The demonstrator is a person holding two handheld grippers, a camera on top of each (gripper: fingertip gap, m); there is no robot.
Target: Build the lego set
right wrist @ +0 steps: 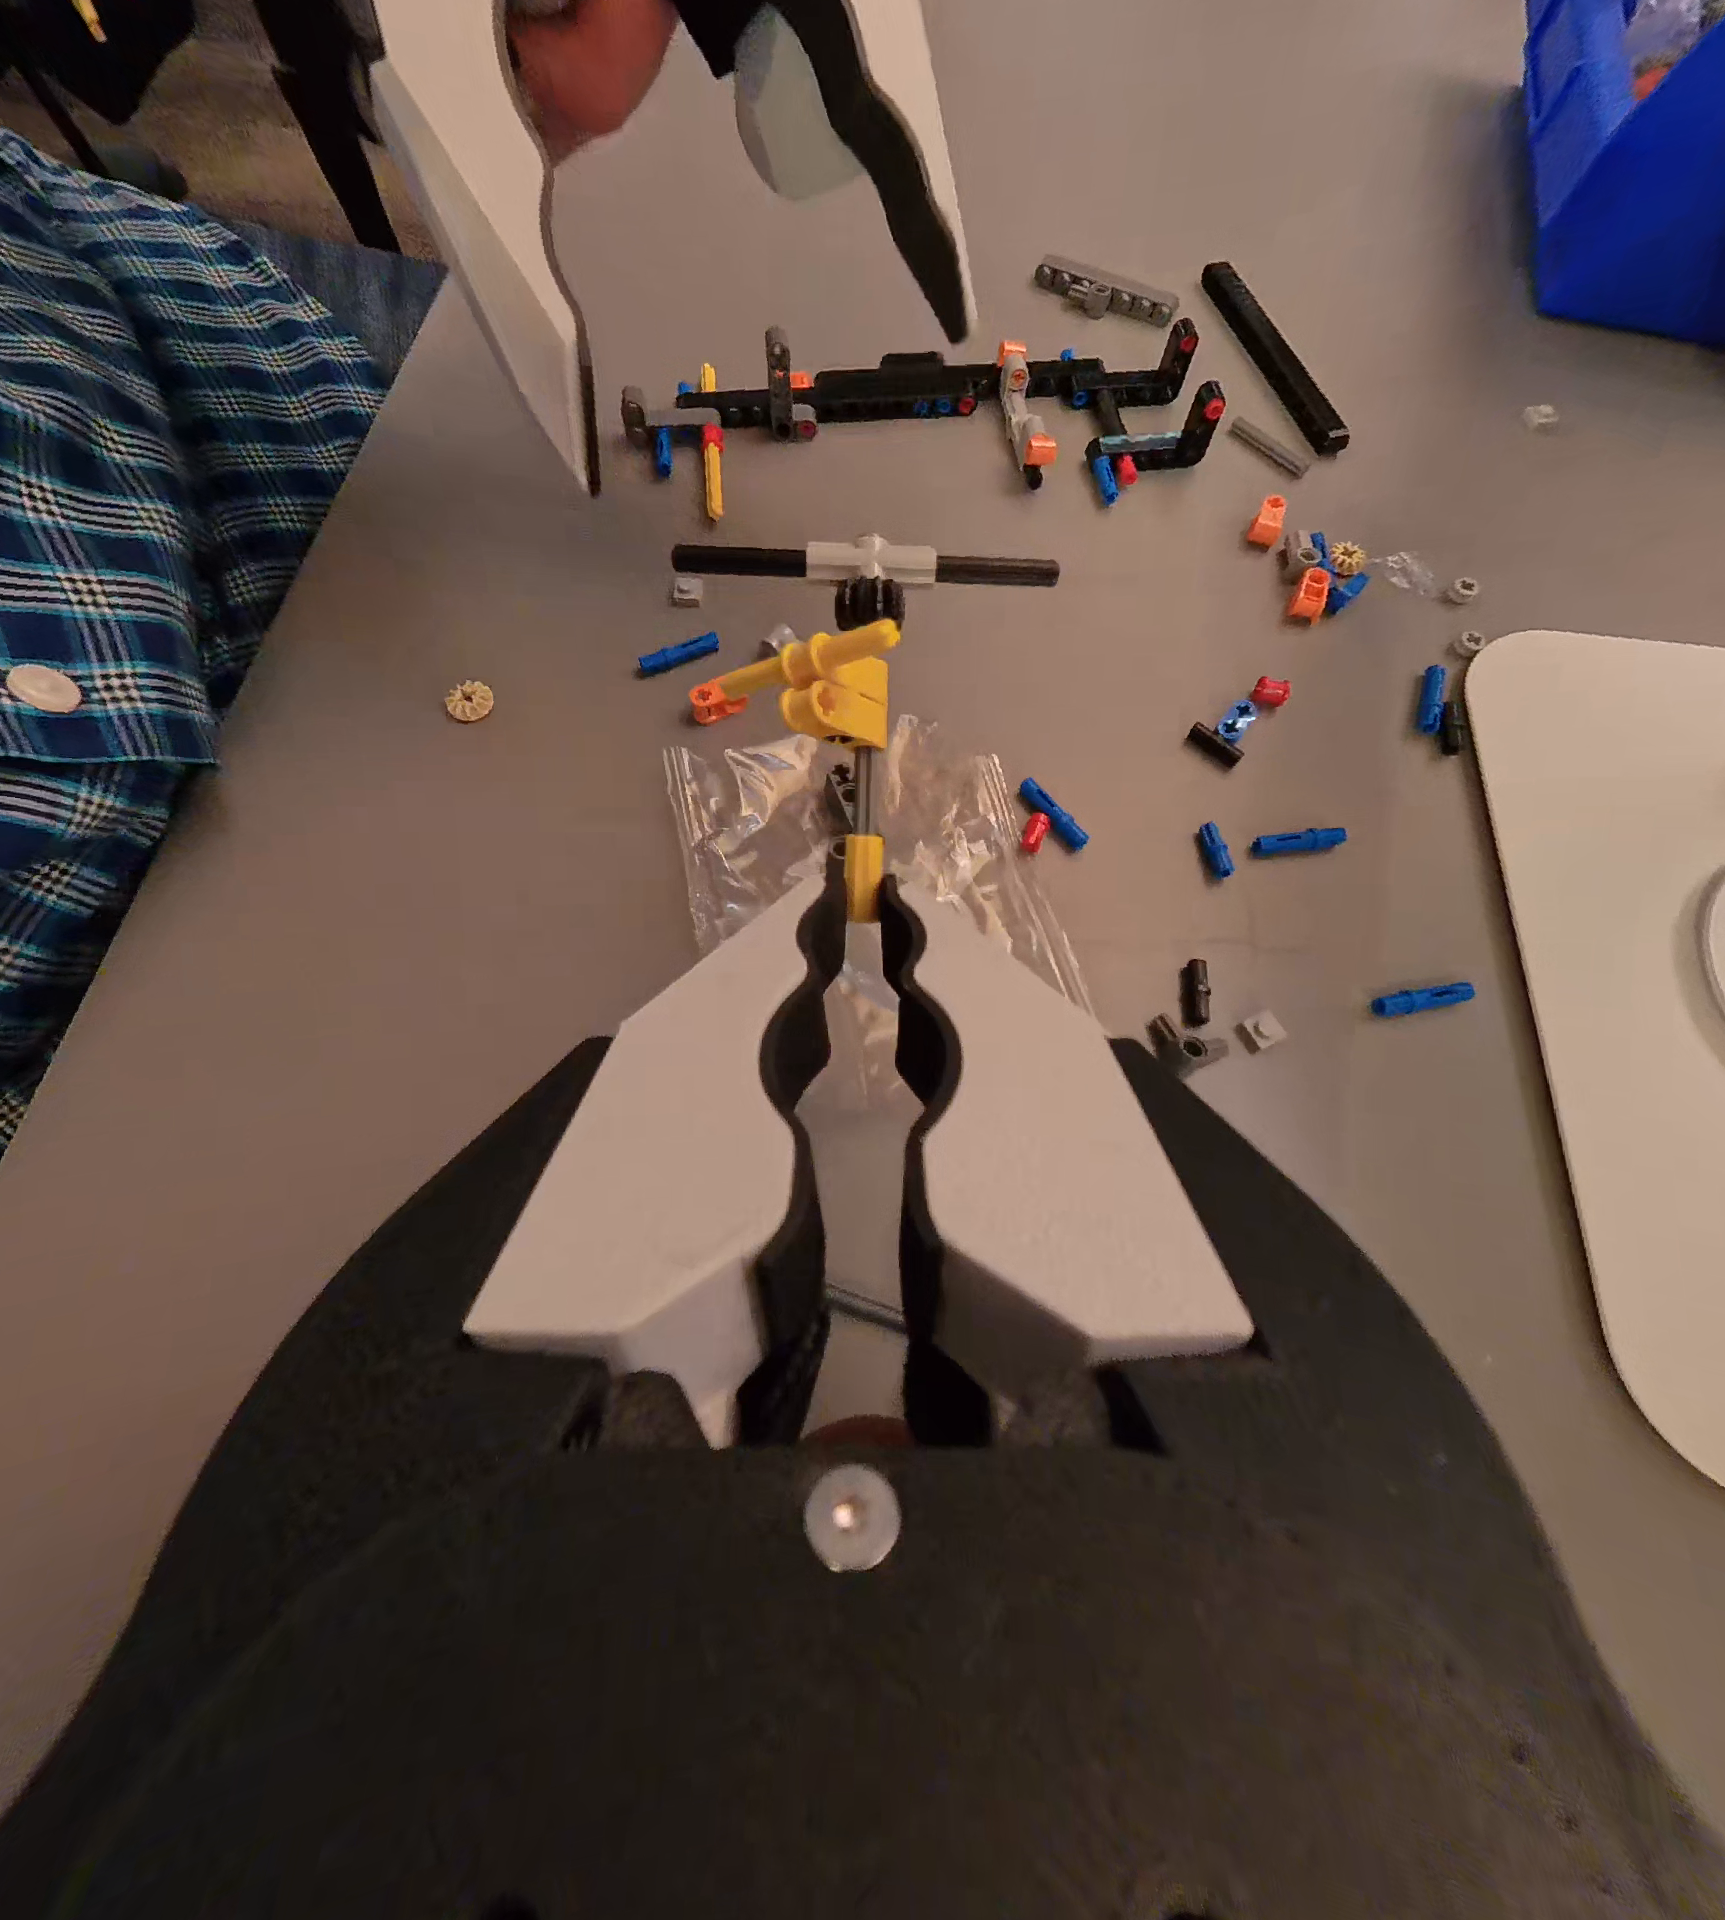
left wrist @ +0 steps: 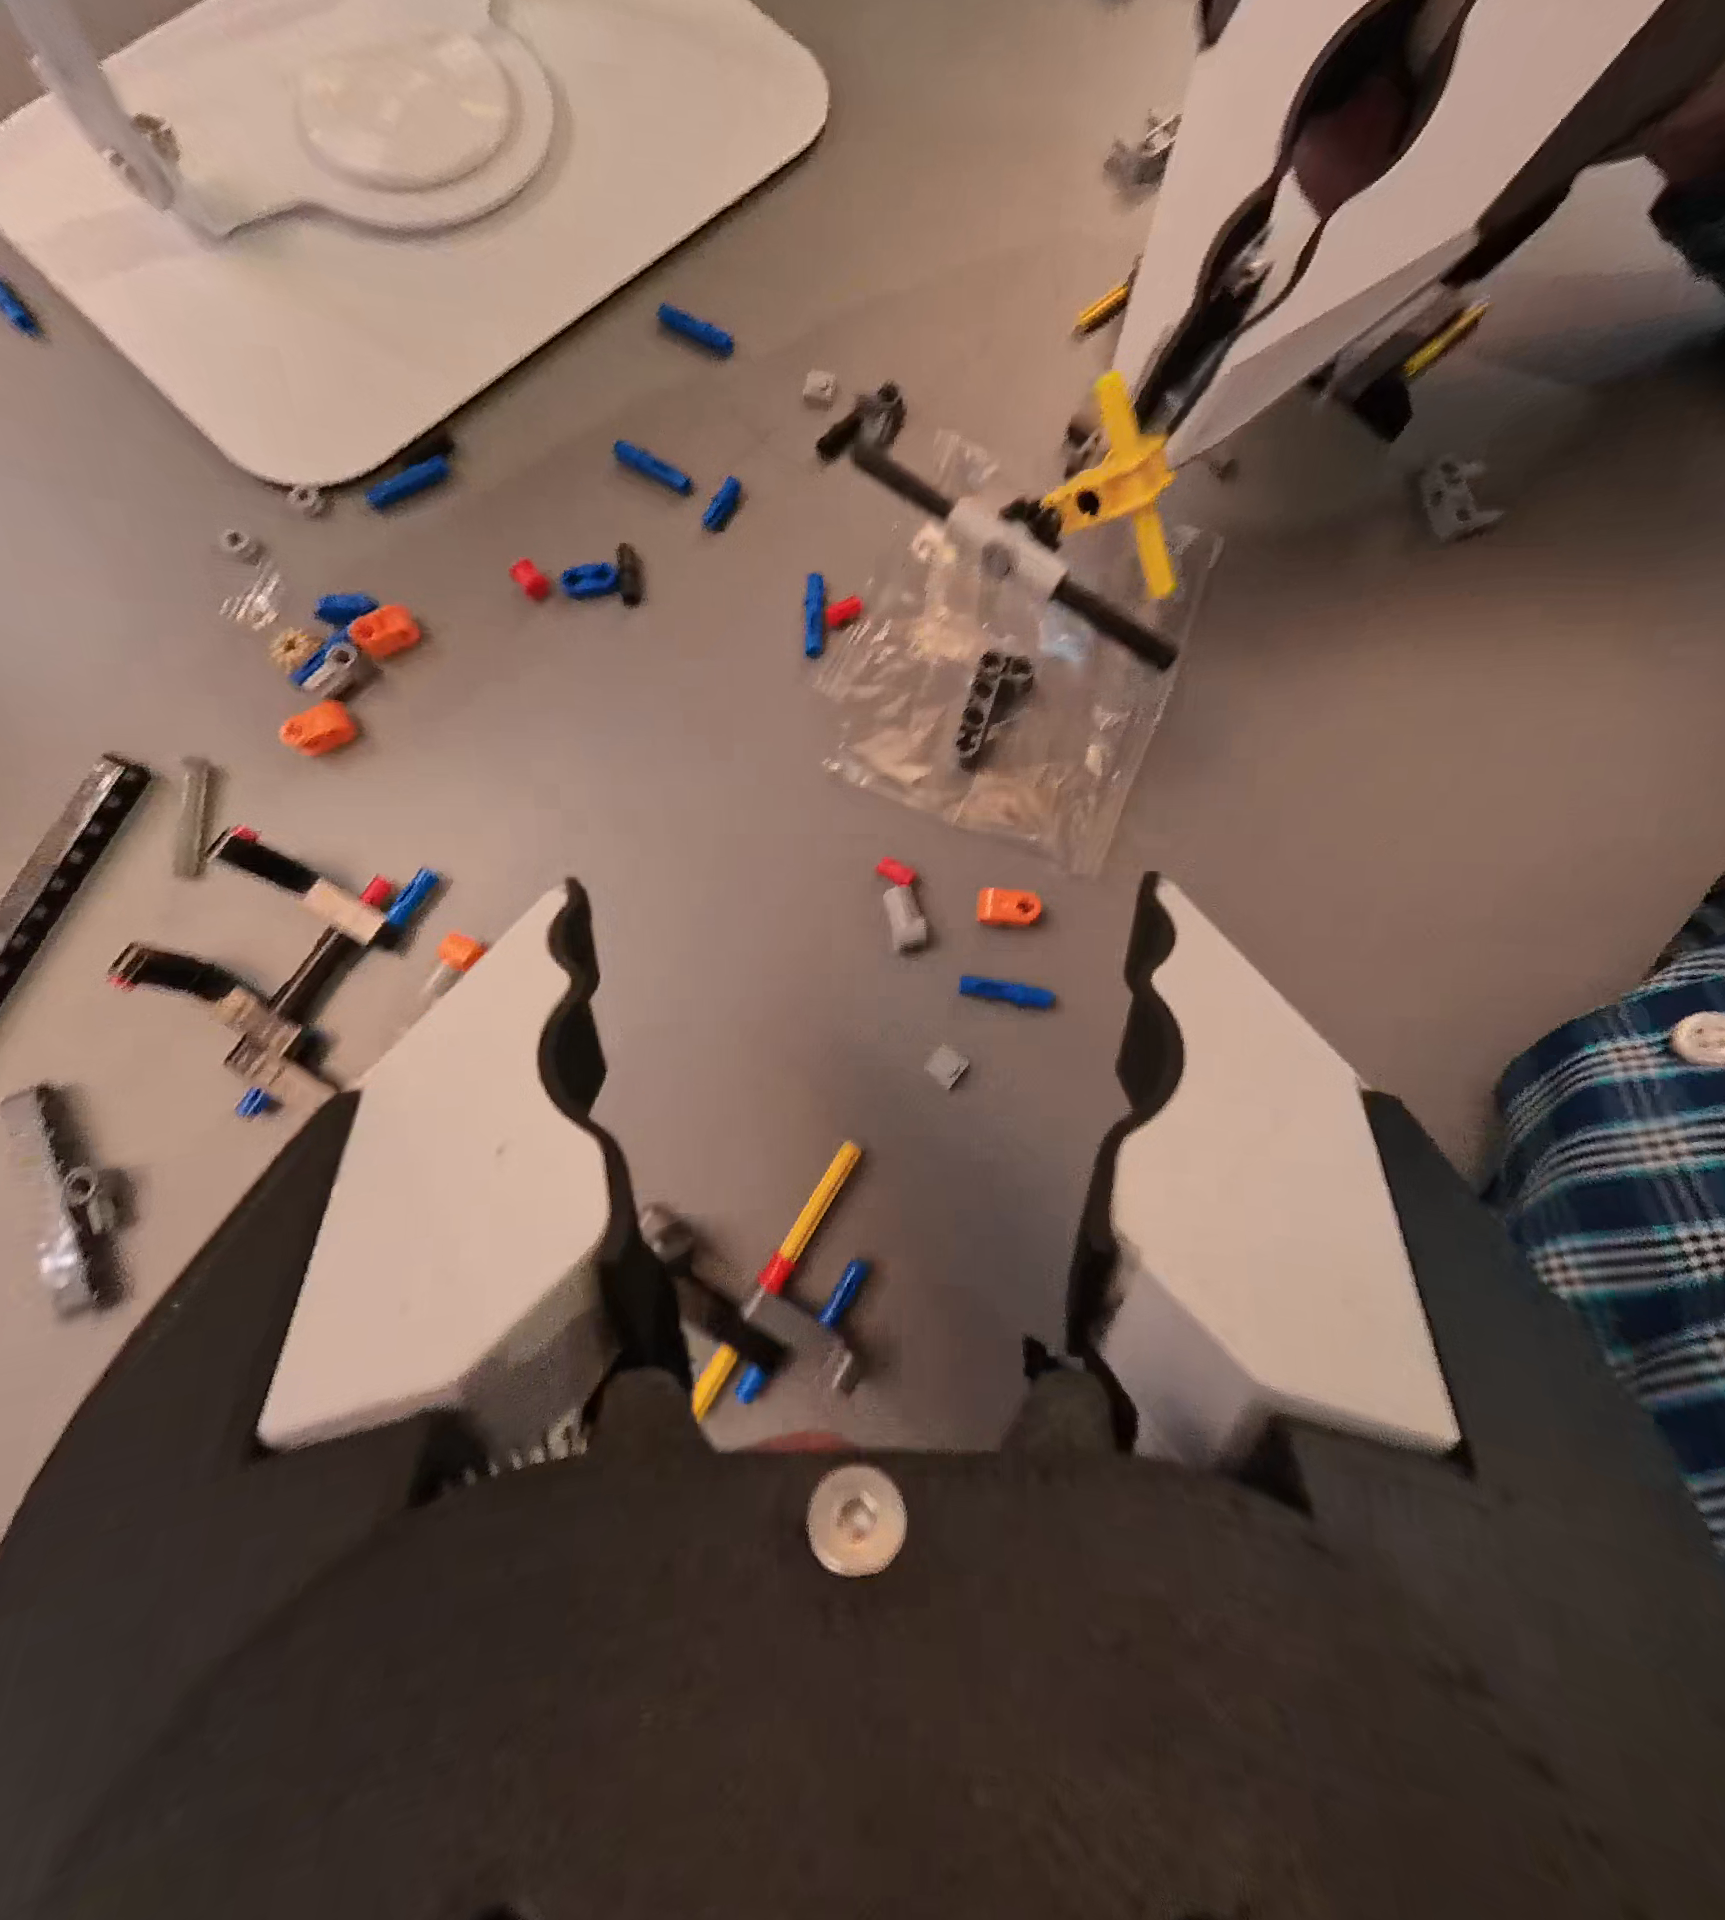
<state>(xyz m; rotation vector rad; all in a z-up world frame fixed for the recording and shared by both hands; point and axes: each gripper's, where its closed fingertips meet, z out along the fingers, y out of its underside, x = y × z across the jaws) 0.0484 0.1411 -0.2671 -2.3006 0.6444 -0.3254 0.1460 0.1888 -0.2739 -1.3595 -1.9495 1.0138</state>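
Note:
My right gripper (right wrist: 863,899) is shut on the yellow end of a small sub-assembly (right wrist: 837,696): yellow connectors, a black gear and a grey connector on a black axle (right wrist: 868,563). It holds it low over a clear plastic bag (right wrist: 764,831). The same piece shows in the left wrist view (left wrist: 1112,488), held by the right gripper (left wrist: 1164,426). My left gripper (left wrist: 863,894) is open and empty above the grey table, over a small yellow-axle piece (left wrist: 785,1288). It also shows in the right wrist view (right wrist: 775,405), open. A long black beam assembly (right wrist: 941,395) lies beyond.
Loose blue pins, orange, red and grey parts are scattered over the table (left wrist: 650,468). A white board (left wrist: 401,208) with a clear stand lies at one side (right wrist: 1668,1039). A blue bin (right wrist: 1689,177) stands far right. A person's plaid shirt (left wrist: 1668,1247) borders the table edge.

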